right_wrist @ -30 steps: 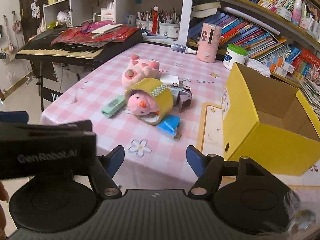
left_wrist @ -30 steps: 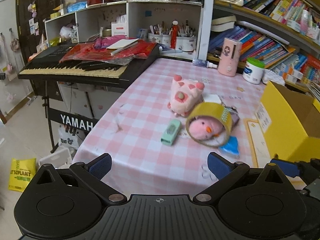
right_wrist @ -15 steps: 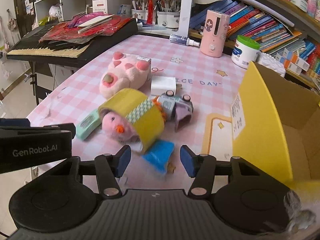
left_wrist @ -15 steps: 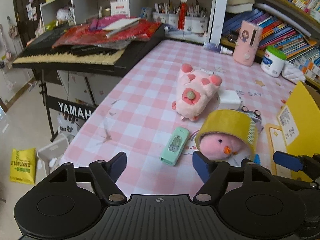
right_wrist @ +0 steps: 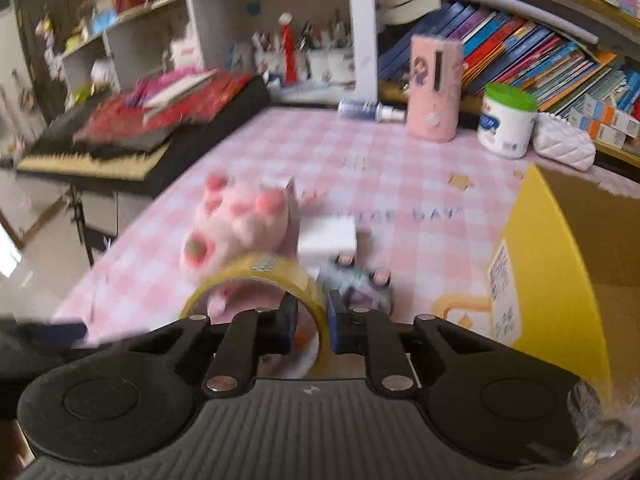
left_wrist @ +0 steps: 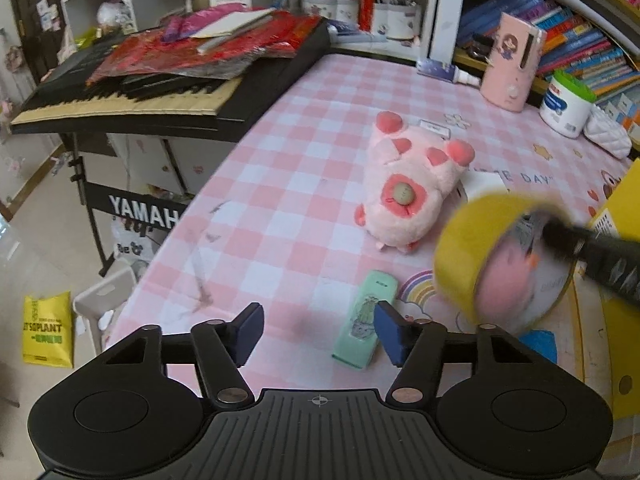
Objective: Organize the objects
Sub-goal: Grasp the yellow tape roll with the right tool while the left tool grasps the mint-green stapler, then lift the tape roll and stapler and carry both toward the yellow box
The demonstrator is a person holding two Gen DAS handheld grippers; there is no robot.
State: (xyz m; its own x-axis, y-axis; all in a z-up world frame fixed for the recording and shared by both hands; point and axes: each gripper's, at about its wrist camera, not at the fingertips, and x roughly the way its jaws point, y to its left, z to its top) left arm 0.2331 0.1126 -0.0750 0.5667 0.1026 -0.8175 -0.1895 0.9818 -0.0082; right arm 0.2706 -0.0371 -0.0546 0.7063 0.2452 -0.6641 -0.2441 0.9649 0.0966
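Note:
My right gripper [right_wrist: 313,322] is shut on the rim of a yellow tape roll [right_wrist: 264,276], blurred with motion; the roll [left_wrist: 472,248] also shows in the left wrist view with a small pink chick plush [left_wrist: 504,280] inside it. My left gripper [left_wrist: 316,330] is open and empty, just left of a mint-green case [left_wrist: 360,322] on the pink checked tablecloth [left_wrist: 288,208]. A pink plush [left_wrist: 408,188] lies beyond. A toy car [right_wrist: 360,284] and a white box [right_wrist: 328,236] sit behind the roll.
An open yellow cardboard box [right_wrist: 560,264] stands at the right. A keyboard [left_wrist: 160,92] with red bags on it borders the table's left. A pink holder [left_wrist: 510,68], a white jar [left_wrist: 564,104] and bookshelves stand at the back. A blue item [left_wrist: 538,340] lies under the roll.
My right gripper has moved forward and closed on the tape roll's rim, which has shifted. My left gripper has moved closer to the mint-green case and narrowed somewhat.

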